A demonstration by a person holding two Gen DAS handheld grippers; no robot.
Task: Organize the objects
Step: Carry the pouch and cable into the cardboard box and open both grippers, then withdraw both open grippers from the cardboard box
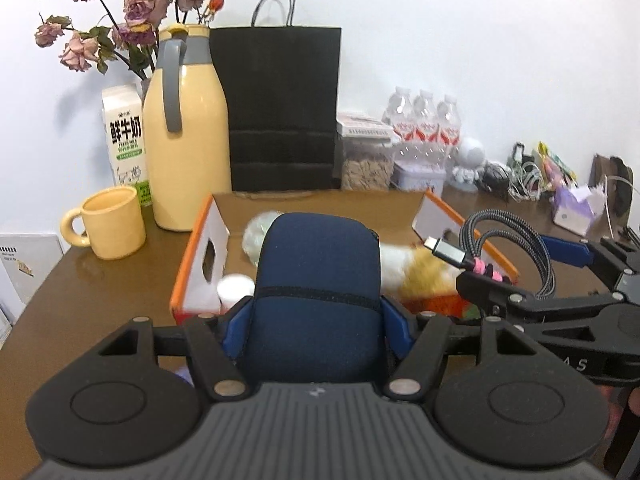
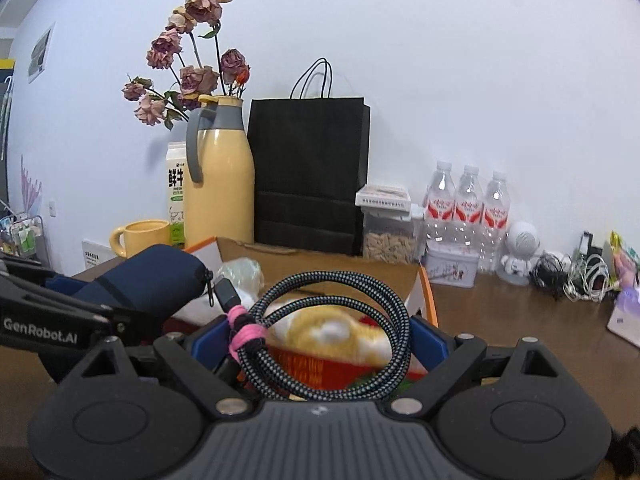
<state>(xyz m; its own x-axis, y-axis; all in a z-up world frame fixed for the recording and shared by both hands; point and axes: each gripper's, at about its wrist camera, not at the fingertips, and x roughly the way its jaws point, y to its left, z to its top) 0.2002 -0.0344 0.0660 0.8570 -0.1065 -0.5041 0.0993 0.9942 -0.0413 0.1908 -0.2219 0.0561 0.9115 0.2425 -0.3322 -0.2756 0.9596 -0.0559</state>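
Two loads are up at once: my left claw (image 1: 316, 312) pinches a navy pouch (image 1: 318, 280) and my right claw (image 2: 320, 340) grips a coiled cable (image 2: 332, 336), both tilted slightly down. Just ahead and below sits the open box (image 1: 192, 256); next I judge each needs carrying over it and releasing.

A plain white wall (image 2: 440, 60) runs behind a brown worktop (image 1: 100, 280) with a glossy surface that catches soft reflections. Light is even and diffuse, throwing faint grey shadows on the wall. At the far left in the right wrist view, a small framed picture (image 2: 40, 54) hangs high on the wall, and a wire rack (image 2: 24, 236) holding small items stands lower down beside the worktop's edge.
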